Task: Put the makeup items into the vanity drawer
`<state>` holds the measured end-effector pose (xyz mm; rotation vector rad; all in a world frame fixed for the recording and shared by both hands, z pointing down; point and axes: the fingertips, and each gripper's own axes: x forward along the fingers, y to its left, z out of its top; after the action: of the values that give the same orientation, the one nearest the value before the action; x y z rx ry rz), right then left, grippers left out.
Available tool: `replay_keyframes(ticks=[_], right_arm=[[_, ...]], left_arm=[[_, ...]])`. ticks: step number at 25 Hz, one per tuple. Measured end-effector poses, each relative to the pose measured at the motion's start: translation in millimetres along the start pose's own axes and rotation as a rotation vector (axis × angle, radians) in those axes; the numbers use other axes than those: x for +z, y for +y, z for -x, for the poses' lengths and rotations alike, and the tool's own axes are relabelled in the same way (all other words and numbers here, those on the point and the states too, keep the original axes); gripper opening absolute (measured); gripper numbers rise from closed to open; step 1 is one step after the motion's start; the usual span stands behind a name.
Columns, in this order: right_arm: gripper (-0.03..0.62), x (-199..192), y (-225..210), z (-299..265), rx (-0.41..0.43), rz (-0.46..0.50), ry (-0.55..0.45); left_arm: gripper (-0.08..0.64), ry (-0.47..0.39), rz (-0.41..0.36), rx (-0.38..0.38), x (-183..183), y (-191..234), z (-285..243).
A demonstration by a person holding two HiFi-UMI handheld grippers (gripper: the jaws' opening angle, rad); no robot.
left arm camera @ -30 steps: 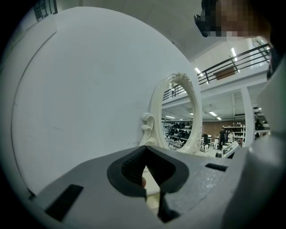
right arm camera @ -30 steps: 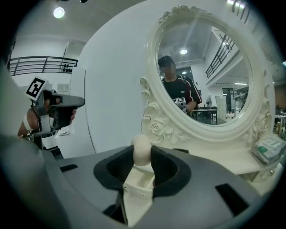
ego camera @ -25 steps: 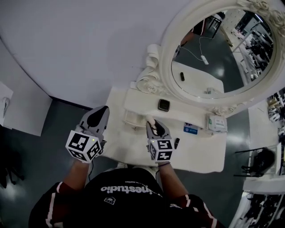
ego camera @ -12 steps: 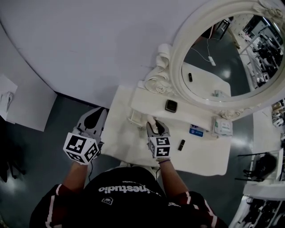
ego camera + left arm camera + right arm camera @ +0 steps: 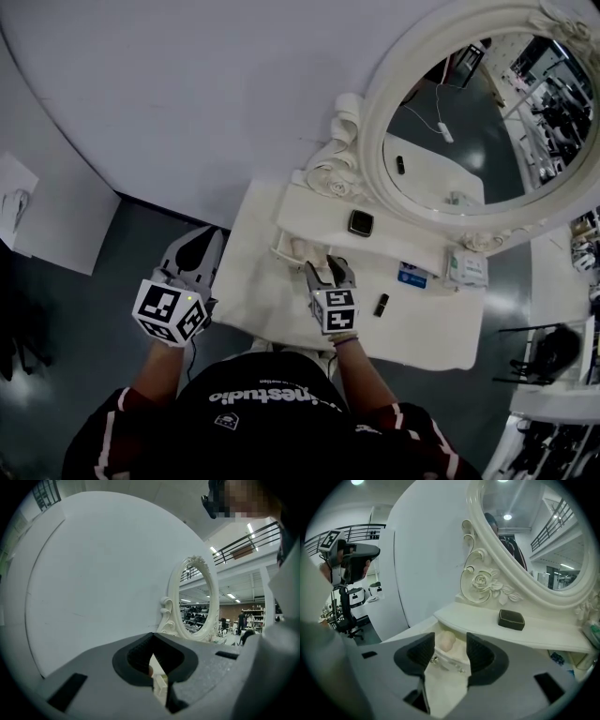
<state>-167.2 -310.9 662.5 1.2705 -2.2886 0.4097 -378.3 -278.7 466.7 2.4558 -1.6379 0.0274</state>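
Observation:
A small drawer (image 5: 282,251) of the white vanity stands pulled out under the shelf. A pale pink makeup puff (image 5: 301,246) lies inside it; the right gripper view shows the puff (image 5: 445,639) just behind the drawer front (image 5: 451,662). My right gripper (image 5: 328,266) hovers at the drawer, its jaws opening, the pads clear of the puff (image 5: 450,644). A black compact (image 5: 361,222) rests on the shelf, and a black lipstick (image 5: 382,305) lies on the tabletop. My left gripper (image 5: 216,234) is shut and empty, held off the table's left edge (image 5: 152,638).
A large oval mirror (image 5: 459,122) in an ornate white frame rises behind the shelf. A blue packet (image 5: 411,274) and a white-green box (image 5: 466,267) sit at the right. Bare tabletop (image 5: 422,328) lies right of my right gripper. Dark floor surrounds the vanity.
The right gripper's jaws have spread apart and let go of the pink puff, which now lies in the drawer. The left gripper has barely moved.

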Motion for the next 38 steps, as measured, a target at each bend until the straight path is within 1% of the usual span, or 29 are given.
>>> replay_keyframes(ticks=[13,22,25,29,33,38], right_arm=[[0.202,21.9,-16.4,33.9,-0.029,0.000,-0.063],[0.202,14.0,-44.7,68.3,-0.070,-0.022,-0.063],[0.202,11.4,-58.6,85.2,-0.083,-0.025,-0.074],[0.202,6.8,-85.3,117.7,-0.108,-0.031,-0.085],[0.202,-4.9,-118.9,150.6,-0.138,-0.060,-0.086],[0.202,-10.9,-160.2,187.9,-0.196,-0.101,-0.113]], left_arm=[[0.005,-0.026,-0.006,-0.037,11.0,-27.0,-8.6],[0.005,-0.024,0.007,-0.090,7.7,-65.4,-23.8],[0.005,-0.023,0.007,-0.109,5.0,-85.7,-32.2],[0.005,-0.018,0.008,-0.144,3.2,-124.5,-44.4],[0.005,-0.020,-0.005,-0.177,3.2,-162.9,-56.2],[0.005,-0.034,-0.012,-0.224,8.4,-204.6,-75.9]])
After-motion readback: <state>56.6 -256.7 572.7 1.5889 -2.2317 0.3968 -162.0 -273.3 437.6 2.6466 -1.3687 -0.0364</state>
